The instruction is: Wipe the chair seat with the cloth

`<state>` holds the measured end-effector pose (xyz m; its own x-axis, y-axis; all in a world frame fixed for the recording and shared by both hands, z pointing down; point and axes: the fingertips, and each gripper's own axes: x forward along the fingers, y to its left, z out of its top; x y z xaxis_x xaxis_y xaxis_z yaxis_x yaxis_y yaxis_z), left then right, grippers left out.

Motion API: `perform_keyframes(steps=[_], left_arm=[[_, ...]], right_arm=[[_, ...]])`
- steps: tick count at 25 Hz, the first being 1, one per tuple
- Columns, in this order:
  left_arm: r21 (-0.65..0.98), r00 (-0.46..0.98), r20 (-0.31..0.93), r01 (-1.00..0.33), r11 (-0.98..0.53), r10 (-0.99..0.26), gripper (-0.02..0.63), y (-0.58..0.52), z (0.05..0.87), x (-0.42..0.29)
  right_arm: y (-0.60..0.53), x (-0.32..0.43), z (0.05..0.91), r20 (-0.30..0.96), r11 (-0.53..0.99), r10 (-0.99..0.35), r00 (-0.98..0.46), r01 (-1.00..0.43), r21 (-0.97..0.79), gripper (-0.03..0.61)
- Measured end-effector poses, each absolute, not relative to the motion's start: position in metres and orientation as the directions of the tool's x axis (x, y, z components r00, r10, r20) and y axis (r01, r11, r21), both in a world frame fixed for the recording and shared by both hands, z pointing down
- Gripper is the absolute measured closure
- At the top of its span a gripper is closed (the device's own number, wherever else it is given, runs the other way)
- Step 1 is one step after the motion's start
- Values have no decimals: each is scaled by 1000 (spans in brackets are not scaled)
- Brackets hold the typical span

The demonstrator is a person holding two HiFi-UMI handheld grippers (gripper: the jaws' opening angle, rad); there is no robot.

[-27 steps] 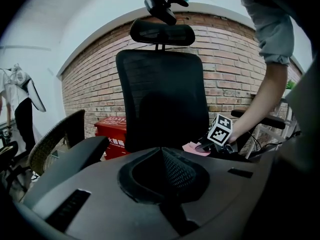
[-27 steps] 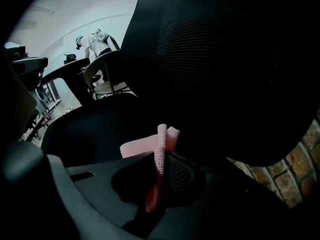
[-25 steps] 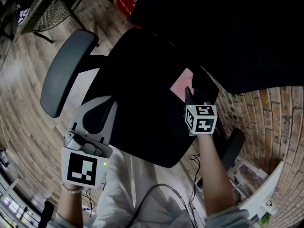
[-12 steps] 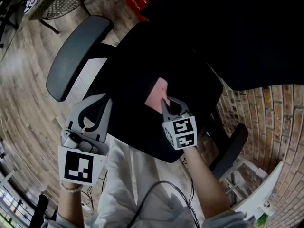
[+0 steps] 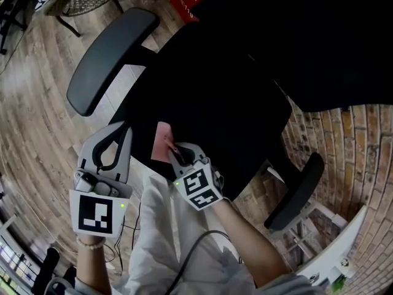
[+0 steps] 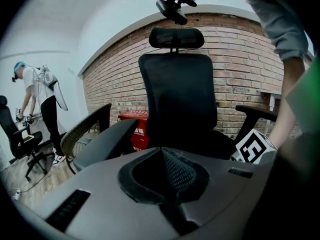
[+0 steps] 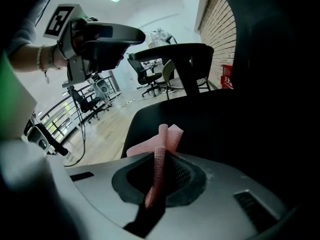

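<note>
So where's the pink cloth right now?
In the head view the pink cloth is pinched in the right gripper, on the front edge of the black chair seat.

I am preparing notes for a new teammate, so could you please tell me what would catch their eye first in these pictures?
The pink cloth stands out most, pinched in the right tongs at the near edge of the black chair seat. The left tongs are shut on nothing, held beside the seat's near left corner, not far from the grey armrest.
</note>
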<state>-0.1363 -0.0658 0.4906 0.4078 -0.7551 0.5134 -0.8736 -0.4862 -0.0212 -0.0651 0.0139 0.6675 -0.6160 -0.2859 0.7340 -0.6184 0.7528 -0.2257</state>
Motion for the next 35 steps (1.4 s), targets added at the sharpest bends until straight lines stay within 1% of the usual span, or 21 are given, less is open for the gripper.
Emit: perform_keyframes(steps=[7, 10, 14, 19, 23, 25, 29, 35], left_arm=[[-26, 398, 505, -880, -475, -766, 595, -62, 489, -147], [-27, 405, 502, -876, -482, -764, 595, -64, 487, -145], [-11, 437, 490, -862, -506, -754, 595, -66, 484, -132], [-1, 480, 486, -836, -549, -731, 595, -72, 483, -111], [-104, 548, 475, -742, -662, -689, 595, -80, 481, -89], [-118, 565, 470, -721, -683, -678, 595, -82, 481, -81], [-100, 575, 469, -720, -687, -670, 595, -87, 483, -71], [-102, 595, 470, -697, -710, -652, 595, -97, 485, -60]], right_arm=[[57, -105, 663, 732, 822, -186, -655, -512, -249, 525], [60, -103, 663, 742, 834, -174, -648, -497, -239, 525], [50, -78, 666, 772, 834, -188, -608, -514, -202, 524], [20, -29, 669, 823, 814, -241, -514, -569, -117, 523], [-10, 25, 673, 856, 786, -307, -417, -618, -19, 523], [-28, 58, 677, 863, 746, -352, -362, -666, 25, 525], [-67, 127, 677, 869, 637, -431, -244, -764, 102, 524], [-114, 216, 674, 877, 502, -478, -50, -835, 226, 525]])
